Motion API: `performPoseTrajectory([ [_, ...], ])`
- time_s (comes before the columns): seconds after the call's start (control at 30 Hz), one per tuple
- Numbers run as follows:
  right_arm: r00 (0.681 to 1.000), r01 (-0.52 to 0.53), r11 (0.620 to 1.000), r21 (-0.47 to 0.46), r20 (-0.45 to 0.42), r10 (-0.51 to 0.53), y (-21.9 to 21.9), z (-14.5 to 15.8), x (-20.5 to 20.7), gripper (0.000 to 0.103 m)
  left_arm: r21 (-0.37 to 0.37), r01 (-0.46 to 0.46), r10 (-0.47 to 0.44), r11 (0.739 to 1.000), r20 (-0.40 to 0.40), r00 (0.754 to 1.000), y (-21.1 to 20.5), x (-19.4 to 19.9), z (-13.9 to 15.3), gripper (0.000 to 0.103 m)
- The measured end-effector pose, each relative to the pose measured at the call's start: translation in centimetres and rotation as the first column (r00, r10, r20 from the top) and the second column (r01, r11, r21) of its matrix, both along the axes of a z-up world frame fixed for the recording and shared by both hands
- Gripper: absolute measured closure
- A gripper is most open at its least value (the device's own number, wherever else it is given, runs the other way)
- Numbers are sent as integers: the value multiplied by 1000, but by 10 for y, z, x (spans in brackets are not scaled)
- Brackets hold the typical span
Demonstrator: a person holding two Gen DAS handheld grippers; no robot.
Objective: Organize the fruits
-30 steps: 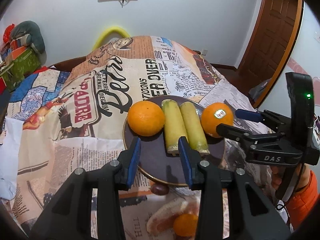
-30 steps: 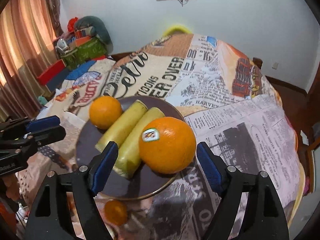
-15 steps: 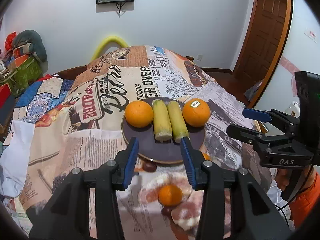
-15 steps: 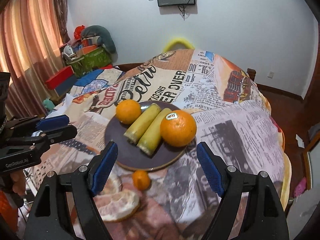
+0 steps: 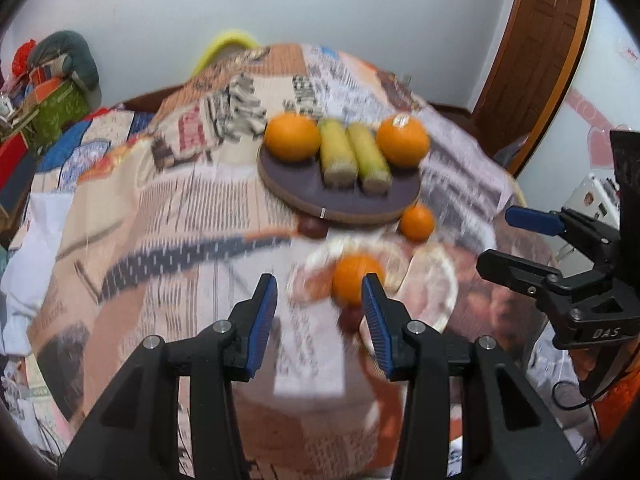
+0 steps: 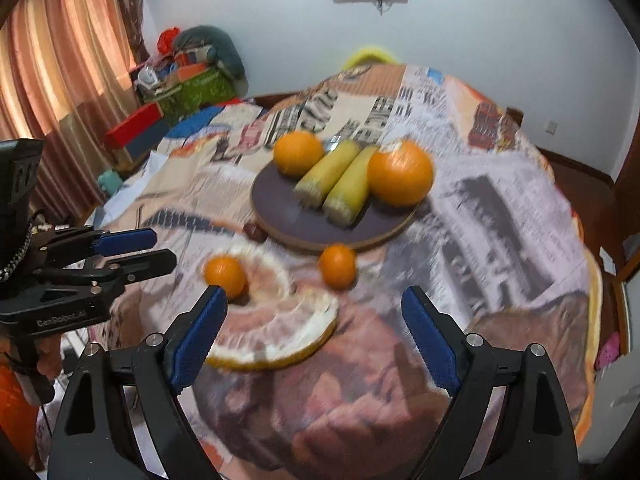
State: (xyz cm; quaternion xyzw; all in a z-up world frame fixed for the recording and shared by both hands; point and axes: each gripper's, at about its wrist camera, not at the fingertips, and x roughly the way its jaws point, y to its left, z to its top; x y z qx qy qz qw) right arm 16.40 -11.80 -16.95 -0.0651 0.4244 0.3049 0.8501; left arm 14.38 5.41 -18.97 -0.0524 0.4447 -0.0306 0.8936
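A dark round plate point(image 5: 308, 188) point(image 6: 276, 196) holds two oranges point(image 5: 293, 137) point(image 5: 402, 143) with two yellow-green stalks point(image 5: 354, 156) between them. In front of it lie two small tangerines point(image 5: 417, 222) point(image 5: 356, 278), a dark nut point(image 5: 311, 228) and pomelo peel point(image 6: 280, 344). My left gripper point(image 5: 318, 316) is open and empty, above the near table edge, with the near tangerine just past its right pad. My right gripper point(image 6: 316, 336) is open wide and empty over the pomelo peel. Each gripper shows in the other's view, the right point(image 5: 524, 240) and the left point(image 6: 132, 250).
The round table point(image 6: 500, 216) wears a newspaper-print cloth. A yellow chair back point(image 5: 224, 46) stands behind it. Boxes and bags point(image 6: 180, 84) pile by the curtain at left. A wooden door point(image 5: 532, 52) is at right.
Both grippers have drawn back and up from the plate. The orange with the sticker lay between the right fingers a second ago and now sits on the plate, far off. Both views are motion-blurred.
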Motion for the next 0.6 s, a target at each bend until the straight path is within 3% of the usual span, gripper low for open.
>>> performPoseTrajectory([
  [0.2, 997, -34, 997, -68, -72, 29, 25, -28, -7, 15, -43, -36, 33, 998, -52, 998, 14, -15, -25, 59],
  [0.33, 992, -40, 996, -76, -125, 30, 39, -41, -9, 15, -26, -47, 46, 999, -53, 998, 21, -23, -28, 59],
  [0.43, 995, -23, 995, -95, -104, 13, 45, -43, -15, 0, -47, -64, 62, 997, -49, 997, 28, -25, -28, 59],
  [0.6, 997, -43, 989, -139, -73, 33, 56, -48, -21, 0, -55, -79, 76, 995, -58, 995, 32, -23, -30, 59],
])
